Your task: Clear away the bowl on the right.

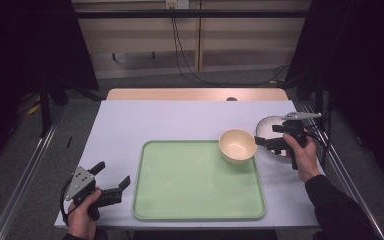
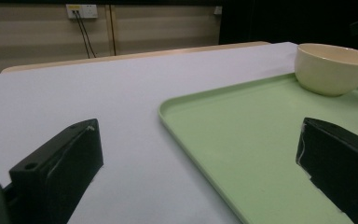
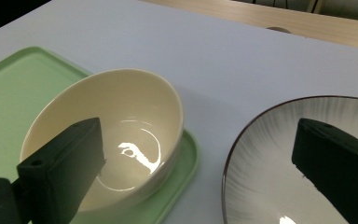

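Observation:
An empty cream bowl (image 1: 237, 145) (image 3: 121, 116) stands inside the far right corner of the green tray (image 1: 198, 180) (image 3: 18, 84). Just right of it, on the table, lies a white ribbed plate with a dark rim (image 1: 269, 126) (image 3: 270, 163). My right gripper (image 1: 265, 135) (image 3: 196, 135) hovers open over the gap between the two, one jaw above the bowl and the other above the plate, holding nothing. Left of the tray near the front edge, my left gripper (image 1: 113, 174) (image 2: 198, 135) is open and empty, pointing across the tray (image 2: 168, 112) toward the bowl (image 2: 333, 67).
The pale table top (image 1: 145, 120) reaches a wooden strip (image 1: 195, 94) at its far edge. Cables (image 1: 182, 50) hang from a wall socket beyond it. Metal rails (image 1: 25, 170) run along both sides of the table.

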`<state>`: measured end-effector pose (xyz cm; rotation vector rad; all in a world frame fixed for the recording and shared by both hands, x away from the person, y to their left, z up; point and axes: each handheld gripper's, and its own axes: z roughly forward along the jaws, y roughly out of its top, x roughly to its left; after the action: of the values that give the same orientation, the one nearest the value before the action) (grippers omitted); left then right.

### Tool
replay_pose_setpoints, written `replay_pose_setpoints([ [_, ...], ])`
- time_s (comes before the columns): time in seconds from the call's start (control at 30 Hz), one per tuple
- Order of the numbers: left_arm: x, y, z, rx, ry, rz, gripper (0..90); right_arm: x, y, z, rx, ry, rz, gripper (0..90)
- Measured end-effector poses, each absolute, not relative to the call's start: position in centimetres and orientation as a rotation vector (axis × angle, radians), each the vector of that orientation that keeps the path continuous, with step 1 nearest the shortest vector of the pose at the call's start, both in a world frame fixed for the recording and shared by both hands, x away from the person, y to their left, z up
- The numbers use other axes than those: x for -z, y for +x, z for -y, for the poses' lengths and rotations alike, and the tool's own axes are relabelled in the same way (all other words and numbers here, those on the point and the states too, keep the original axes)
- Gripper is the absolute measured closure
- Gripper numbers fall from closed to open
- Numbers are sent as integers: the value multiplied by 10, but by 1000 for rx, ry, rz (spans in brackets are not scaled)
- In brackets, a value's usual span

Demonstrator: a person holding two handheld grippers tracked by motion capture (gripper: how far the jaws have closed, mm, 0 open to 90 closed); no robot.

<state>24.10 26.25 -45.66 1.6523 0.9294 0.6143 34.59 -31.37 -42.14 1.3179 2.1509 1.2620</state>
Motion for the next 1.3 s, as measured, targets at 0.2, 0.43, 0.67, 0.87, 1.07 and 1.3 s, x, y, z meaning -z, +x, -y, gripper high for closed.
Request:
replay_pose_setpoints([
  [0.2,456,241,-264,-614,1662,-919,4,421,332,322,-1302,1335,-2097,22],
  [0.43,456,241,-263,-614,1661,-923,4,423,317,327,-1312,1321,-2080,31],
  [0.67,456,241,-264,-613,1661,-921,4,425,303,330,-1328,1322,-2053,30],
  [0.87,456,241,-263,-613,1660,-921,4,427,290,331,-1320,1311,-2041,28],
  [1.07,456,241,-263,-613,1658,-925,4,429,280,329,-1322,1310,-2031,28],
  [1.3,456,241,-263,-615,1660,-924,4,431,269,327,-1315,1305,-2038,28],
])
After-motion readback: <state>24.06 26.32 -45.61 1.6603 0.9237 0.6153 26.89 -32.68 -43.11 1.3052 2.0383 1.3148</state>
